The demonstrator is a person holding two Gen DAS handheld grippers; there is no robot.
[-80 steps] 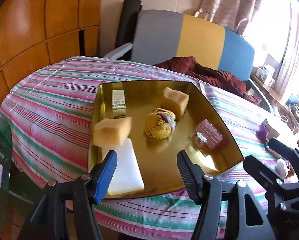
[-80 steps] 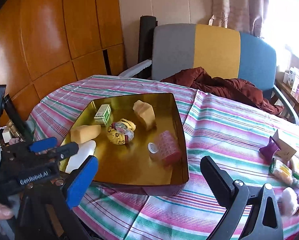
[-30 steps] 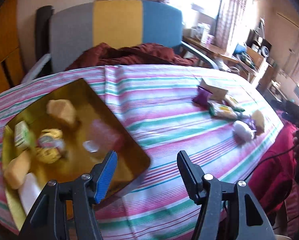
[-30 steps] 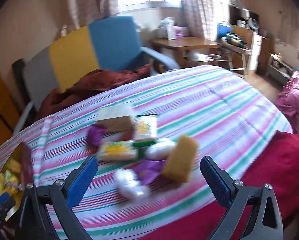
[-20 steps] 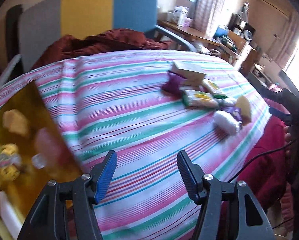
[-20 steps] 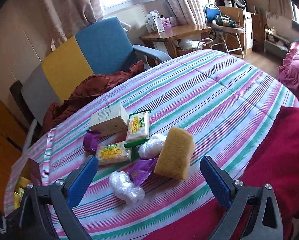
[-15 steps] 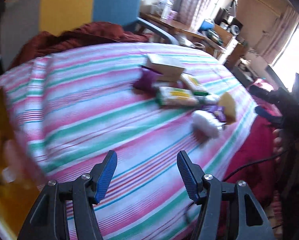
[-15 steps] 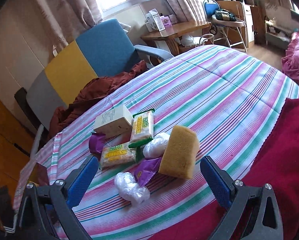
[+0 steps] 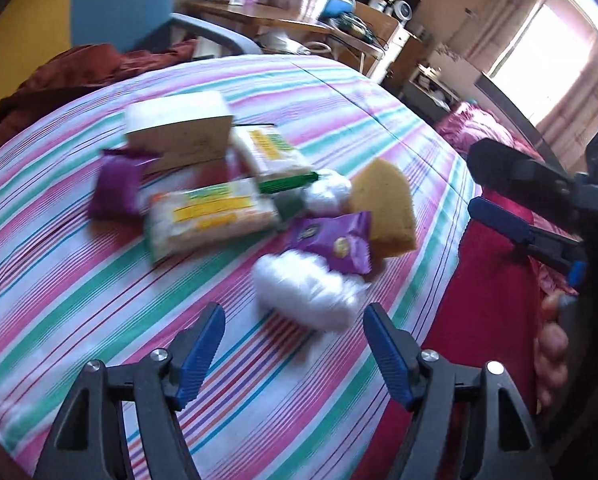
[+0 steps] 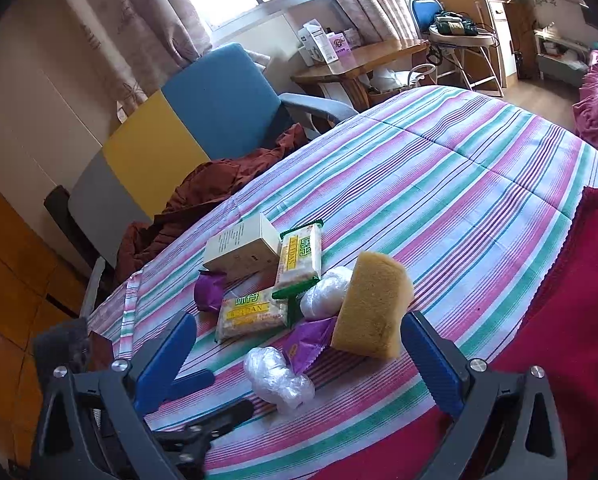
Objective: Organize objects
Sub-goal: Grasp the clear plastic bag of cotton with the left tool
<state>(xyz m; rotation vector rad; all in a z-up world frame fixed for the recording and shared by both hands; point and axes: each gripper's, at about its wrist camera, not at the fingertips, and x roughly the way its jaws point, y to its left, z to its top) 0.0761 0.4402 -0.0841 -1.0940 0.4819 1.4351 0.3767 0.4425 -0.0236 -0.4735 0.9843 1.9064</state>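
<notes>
A pile of loose items lies on the striped tablecloth (image 10: 439, 184): a yellow sponge (image 10: 373, 306), a cream box (image 10: 241, 248), two green-and-yellow snack packs (image 10: 301, 256), purple wrappers (image 10: 309, 340) and clear plastic bundles (image 10: 277, 380). My left gripper (image 9: 295, 340) is open and empty, just short of a plastic bundle (image 9: 307, 288); the sponge (image 9: 383, 208) lies behind it. My right gripper (image 10: 299, 356) is open and empty, its jaws either side of the pile's near edge.
A grey, yellow and blue chair (image 10: 187, 128) with a dark red garment (image 10: 219, 188) stands behind the table. A red cloth (image 10: 559, 340) covers the near right. A wooden side table (image 10: 359, 64) is at the back. My right gripper shows in the left wrist view (image 9: 539, 216).
Both grippers have swung right, away from the gold tray, to the pile of loose items. The left gripper has come close to the plastic bundle. Both stayed open.
</notes>
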